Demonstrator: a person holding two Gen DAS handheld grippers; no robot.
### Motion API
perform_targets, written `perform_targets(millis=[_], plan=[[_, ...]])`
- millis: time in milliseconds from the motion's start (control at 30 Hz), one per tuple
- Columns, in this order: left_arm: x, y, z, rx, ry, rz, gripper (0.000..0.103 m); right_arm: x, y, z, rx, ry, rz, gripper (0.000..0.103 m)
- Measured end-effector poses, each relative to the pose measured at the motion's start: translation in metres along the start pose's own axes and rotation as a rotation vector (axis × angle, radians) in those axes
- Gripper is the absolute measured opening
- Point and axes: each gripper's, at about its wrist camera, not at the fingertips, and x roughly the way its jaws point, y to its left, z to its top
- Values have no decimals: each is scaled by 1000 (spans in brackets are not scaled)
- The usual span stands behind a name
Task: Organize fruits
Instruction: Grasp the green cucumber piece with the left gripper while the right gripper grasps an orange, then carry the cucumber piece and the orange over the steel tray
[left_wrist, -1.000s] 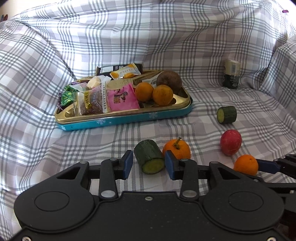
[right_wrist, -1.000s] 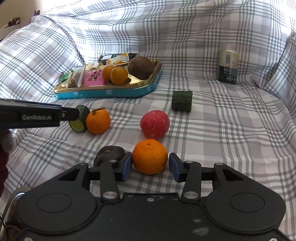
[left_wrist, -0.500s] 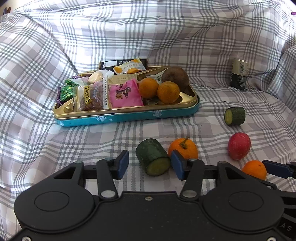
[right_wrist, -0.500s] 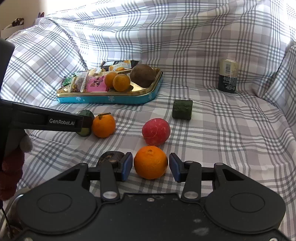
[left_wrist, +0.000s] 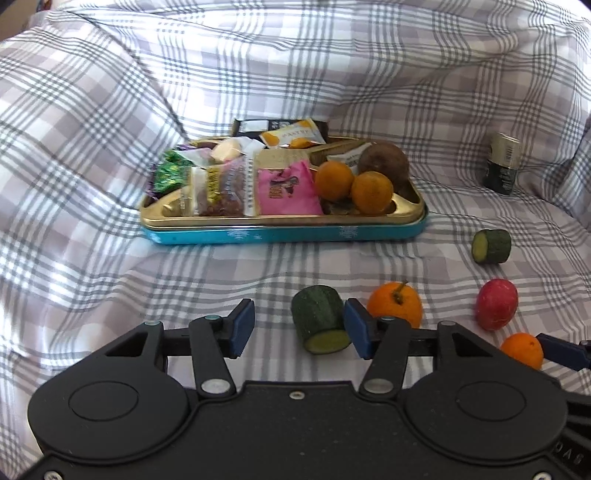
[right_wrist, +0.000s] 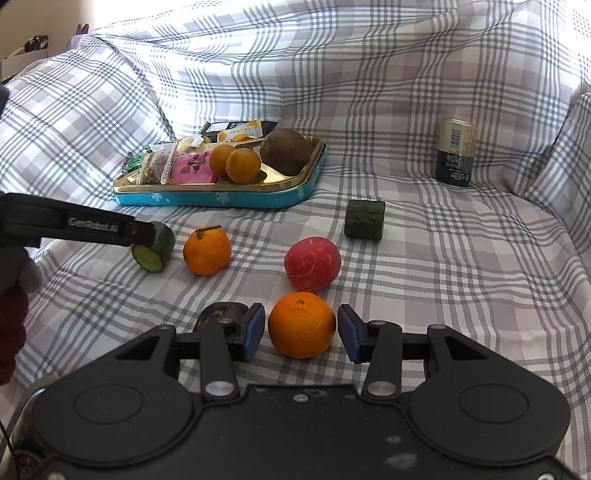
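Observation:
My left gripper (left_wrist: 299, 330) stands open around a cut cucumber piece (left_wrist: 319, 319) that lies on the checked cloth, nearer the right pad. In the right wrist view one of its fingers (right_wrist: 92, 229) reaches that cucumber piece (right_wrist: 153, 247). My right gripper (right_wrist: 301, 332) is open, and an orange (right_wrist: 301, 321) rests on the cloth between its pads with a thin gap on the left. A stemmed tangerine (right_wrist: 207, 251) and a red fruit (right_wrist: 313, 264) lie just beyond. The teal and gold tray (left_wrist: 280, 234) holds two oranges, a brown fruit (left_wrist: 384, 162) and snack packets.
A second cucumber piece (right_wrist: 364, 219) lies right of the tray, and a can (right_wrist: 454, 153) stands at the back right. A dark round fruit (right_wrist: 221, 312) sits behind my right gripper's left finger. A gloved hand (right_wrist: 26, 275) shows at the left edge. Cloth folds rise all around.
The left jaws have spread wider, away from the cucumber piece, which stays on the cloth. The left view has swung slightly, shifting the tray to the right. The right gripper has barely moved.

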Motion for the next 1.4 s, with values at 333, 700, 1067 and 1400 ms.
perform_targets(millis=[333, 700, 1067, 1400], plan=[[21, -11, 1, 11, 59, -9, 61, 1, 0, 0, 1, 5, -1, 47], [16, -13, -3, 17, 46, -42, 43, 3, 3, 0, -20, 4, -17, 43], [-40, -10, -10, -12, -22, -78, 43, -11, -11, 0, 70, -56, -26, 42], [-102, -27, -40, 42, -56, -82, 43, -46, -24, -11, 156, -121, -32, 42]])
